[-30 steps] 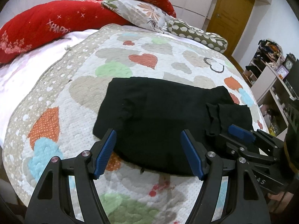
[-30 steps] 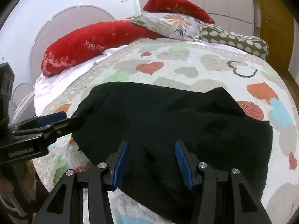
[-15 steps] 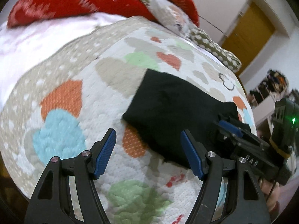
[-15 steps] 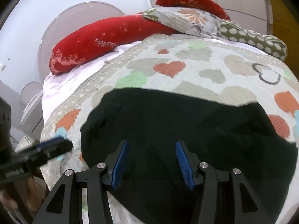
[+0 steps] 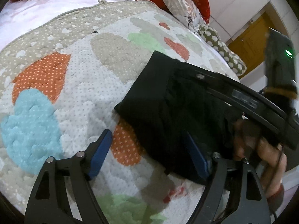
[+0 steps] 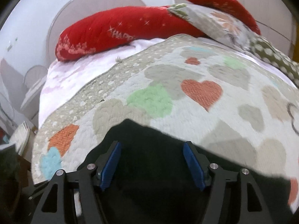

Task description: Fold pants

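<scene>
Folded black pants (image 5: 168, 108) lie on the heart-patterned quilt (image 5: 78, 85). My left gripper (image 5: 149, 149) hovers low over their near left corner, jaws opening; the left blue pad (image 5: 101, 149) is over the quilt and the right pad over the cloth, neither pressing. In the right wrist view the pants (image 6: 149, 186) fill the bottom, and my right gripper (image 6: 152, 158) hangs over their far left edge, jaws opening, pads apart from the cloth. The right tool's black frame (image 5: 243, 97) and the hand (image 5: 261, 145) holding it cross above the pants.
Red pillows (image 6: 115, 31), a floral pillow (image 6: 220, 24) and a spotted one (image 6: 271, 54) line the head of the bed. White sheet (image 6: 78, 71) shows left of the quilt. A round white headboard (image 6: 93, 5) and a yellow door (image 5: 248, 39) stand beyond.
Both tools have shifted left toward the pants' left end. The left one has rolled and sunk closer to the near corner. Both pairs of jaws stand wider than before.
</scene>
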